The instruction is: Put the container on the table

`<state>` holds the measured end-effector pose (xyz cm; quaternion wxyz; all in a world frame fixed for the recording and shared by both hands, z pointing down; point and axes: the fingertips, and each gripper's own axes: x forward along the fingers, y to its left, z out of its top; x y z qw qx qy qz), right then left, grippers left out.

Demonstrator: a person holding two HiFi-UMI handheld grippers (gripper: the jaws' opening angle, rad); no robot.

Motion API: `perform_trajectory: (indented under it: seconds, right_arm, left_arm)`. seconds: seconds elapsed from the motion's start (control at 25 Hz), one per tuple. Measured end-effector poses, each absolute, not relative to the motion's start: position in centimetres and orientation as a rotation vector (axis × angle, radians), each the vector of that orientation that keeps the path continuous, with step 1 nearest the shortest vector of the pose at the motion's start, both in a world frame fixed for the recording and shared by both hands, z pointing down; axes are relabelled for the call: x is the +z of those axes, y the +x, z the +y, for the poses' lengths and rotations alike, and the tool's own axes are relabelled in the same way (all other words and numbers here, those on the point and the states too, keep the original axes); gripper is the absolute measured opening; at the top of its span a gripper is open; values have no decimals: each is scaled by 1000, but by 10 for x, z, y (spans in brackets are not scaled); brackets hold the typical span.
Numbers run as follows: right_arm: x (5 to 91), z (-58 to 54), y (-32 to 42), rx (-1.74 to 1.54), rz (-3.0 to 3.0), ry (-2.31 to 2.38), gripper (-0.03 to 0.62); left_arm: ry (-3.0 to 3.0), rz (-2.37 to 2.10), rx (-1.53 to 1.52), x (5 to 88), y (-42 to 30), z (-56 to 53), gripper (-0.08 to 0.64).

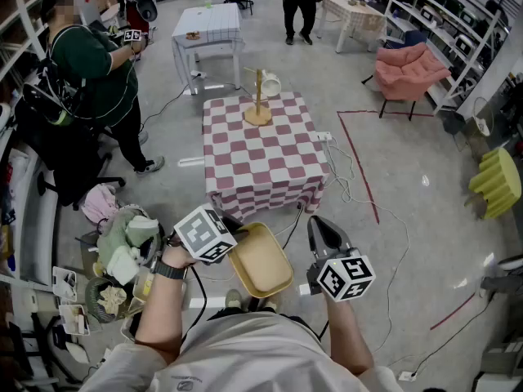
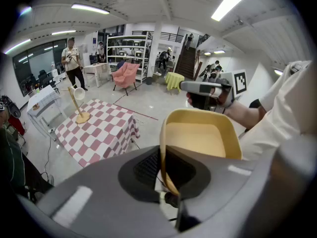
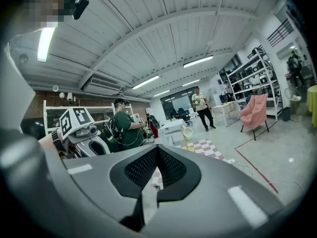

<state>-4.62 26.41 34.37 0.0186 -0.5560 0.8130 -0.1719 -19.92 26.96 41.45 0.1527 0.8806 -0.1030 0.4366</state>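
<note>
A shallow yellow container (image 1: 261, 261) hangs in front of my body, well short of the table. My left gripper (image 1: 232, 232) is shut on its left rim. The left gripper view has the rim pinched edge-on between the jaws, with the container (image 2: 200, 138) spreading out to the right. The low table (image 1: 263, 155) with a red-and-white checked cloth stands ahead on the floor and carries a wooden mug stand (image 1: 259, 103) with a white mug. My right gripper (image 1: 321, 227) is shut and holds nothing, just right of the container. In its own view the right gripper (image 3: 157, 158) has its jaws closed together.
A person in a green shirt (image 1: 96, 70) stands at the left near a chair. A basket of clutter (image 1: 122, 261) sits at my left. White cables (image 1: 353, 188) and a red tape line (image 1: 359, 166) run right of the table. Beyond are a white table (image 1: 207, 24) and a pink armchair (image 1: 409, 70).
</note>
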Motion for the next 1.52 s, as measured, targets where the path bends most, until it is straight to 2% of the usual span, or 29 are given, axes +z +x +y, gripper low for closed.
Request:
perform_trajectory:
  seconds: [1.52]
  right_arm:
    - [346,273,-13,-541,2526,-1590,9]
  left_arm:
    - [2487,-390,1263,423,-162,276,18]
